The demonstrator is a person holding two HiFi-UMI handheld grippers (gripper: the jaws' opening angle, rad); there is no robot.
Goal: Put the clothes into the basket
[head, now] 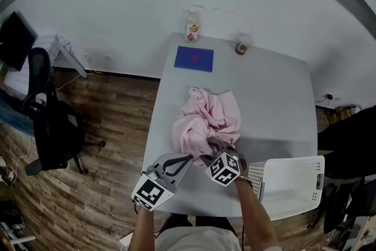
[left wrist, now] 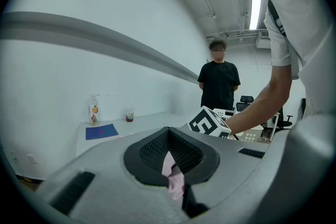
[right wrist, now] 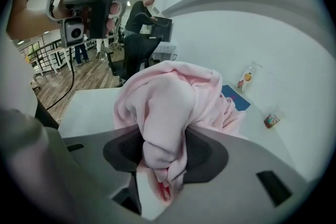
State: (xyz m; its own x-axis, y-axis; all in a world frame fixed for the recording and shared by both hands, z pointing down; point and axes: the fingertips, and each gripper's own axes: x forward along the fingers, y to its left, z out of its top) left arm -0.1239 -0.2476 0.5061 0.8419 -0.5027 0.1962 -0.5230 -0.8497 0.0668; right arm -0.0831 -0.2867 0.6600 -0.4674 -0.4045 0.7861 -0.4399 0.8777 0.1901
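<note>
A crumpled pink garment (head: 207,119) lies in the middle of the grey table (head: 282,103). My right gripper (head: 220,150) is at its near edge, shut on a thick bunched fold; in the right gripper view the fold (right wrist: 168,113) fills the space between the pads of the right gripper (right wrist: 165,153) and hangs below them. My left gripper (head: 183,161) is at the garment's near left corner. In the left gripper view a thin pink strip (left wrist: 176,181) is pinched between the nearly touching pads of the left gripper (left wrist: 170,159). The white perforated basket (head: 289,185) stands at the table's near right corner.
At the table's far edge are a clear bottle (head: 192,26), a small cup (head: 242,44) and a blue mat (head: 194,59). A black office chair (head: 50,120) stands on the wood floor to the left. A person in black (left wrist: 219,84) stands beyond the table.
</note>
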